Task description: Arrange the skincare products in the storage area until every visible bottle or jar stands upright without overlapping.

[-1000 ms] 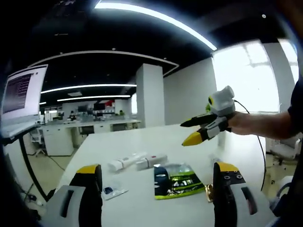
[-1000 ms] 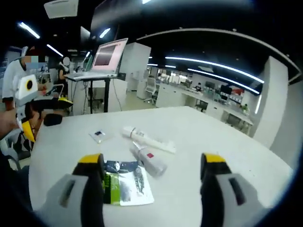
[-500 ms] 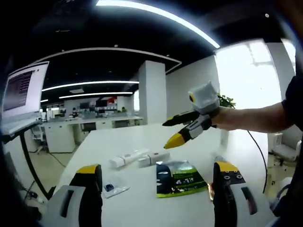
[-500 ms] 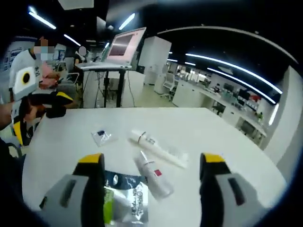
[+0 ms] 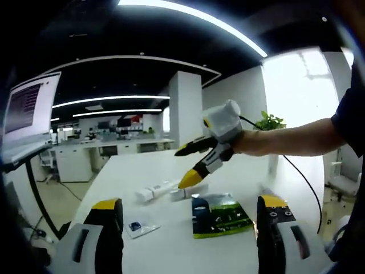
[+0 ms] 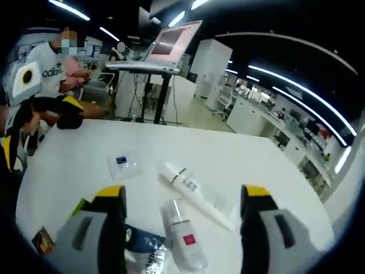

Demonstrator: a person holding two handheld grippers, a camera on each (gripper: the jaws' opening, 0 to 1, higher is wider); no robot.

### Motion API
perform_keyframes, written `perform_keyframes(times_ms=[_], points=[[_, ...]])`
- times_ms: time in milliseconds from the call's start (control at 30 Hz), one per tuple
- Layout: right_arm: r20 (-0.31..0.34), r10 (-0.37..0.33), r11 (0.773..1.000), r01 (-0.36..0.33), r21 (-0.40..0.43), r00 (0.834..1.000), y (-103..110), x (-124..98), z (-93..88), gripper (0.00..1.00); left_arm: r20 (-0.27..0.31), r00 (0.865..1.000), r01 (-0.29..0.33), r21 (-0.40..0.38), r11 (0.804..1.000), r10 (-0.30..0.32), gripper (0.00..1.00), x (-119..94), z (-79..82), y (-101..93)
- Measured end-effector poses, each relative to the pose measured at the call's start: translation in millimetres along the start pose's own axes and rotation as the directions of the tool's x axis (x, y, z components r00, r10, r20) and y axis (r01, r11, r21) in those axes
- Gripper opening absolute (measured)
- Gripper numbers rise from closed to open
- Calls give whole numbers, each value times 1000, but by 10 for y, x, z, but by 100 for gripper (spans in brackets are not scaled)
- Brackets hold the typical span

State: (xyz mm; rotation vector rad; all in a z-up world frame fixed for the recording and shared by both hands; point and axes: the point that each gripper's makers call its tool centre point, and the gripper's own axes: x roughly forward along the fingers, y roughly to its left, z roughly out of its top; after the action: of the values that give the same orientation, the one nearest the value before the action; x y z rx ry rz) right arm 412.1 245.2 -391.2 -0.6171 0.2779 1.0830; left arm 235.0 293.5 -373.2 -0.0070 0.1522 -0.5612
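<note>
I find the left gripper released: its two yellow-tipped jaws stand wide apart with nothing between them, low over the near edge of the white table. The right gripper enters the left gripper view from the right, held on an outstretched arm. Its jaws are parted, tips angled down, hanging just above the two tubes, and I see no contact with either. In the right gripper view its own jaws likewise stand apart and hold nothing.

Both tubes lie flat on the table, not upright. The long white tube runs diagonally, cap toward the far left. The short tube, with a red square on its label, lies just beside it, nearer the camera; I cannot tell whether the two touch. In the left gripper view they read as one pale row, long tube left, short tube right, below the right gripper's tips.

A dark and green sachet lies flat near the left gripper's right jaw. A small clear packet with a blue mark lies apart, to the left of the tubes. A small brown packet sits at the table's near left edge in the right gripper view.
</note>
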Motion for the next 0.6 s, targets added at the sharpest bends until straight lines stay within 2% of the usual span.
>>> perform_keyframes(times_ms=[200, 367, 433, 600], points=[[-6, 60, 998, -60, -9, 998, 45, 274, 36, 81, 10, 1000, -6, 3, 1000, 6, 99, -50, 39, -11], [-41, 113, 994, -113, -2, 993, 8, 536, 14, 81, 10, 1000, 8, 13, 1000, -8, 99, -56, 34, -55], [-64, 131, 991, -132, -12, 989, 64, 591, -22, 81, 1, 1000, 7, 15, 1000, -7, 99, -65, 25, -62], [-80, 168, 986, -169, -5, 983, 44, 786, -33, 78, 13, 1000, 2, 14, 1000, -3, 99, -68, 30, -19]])
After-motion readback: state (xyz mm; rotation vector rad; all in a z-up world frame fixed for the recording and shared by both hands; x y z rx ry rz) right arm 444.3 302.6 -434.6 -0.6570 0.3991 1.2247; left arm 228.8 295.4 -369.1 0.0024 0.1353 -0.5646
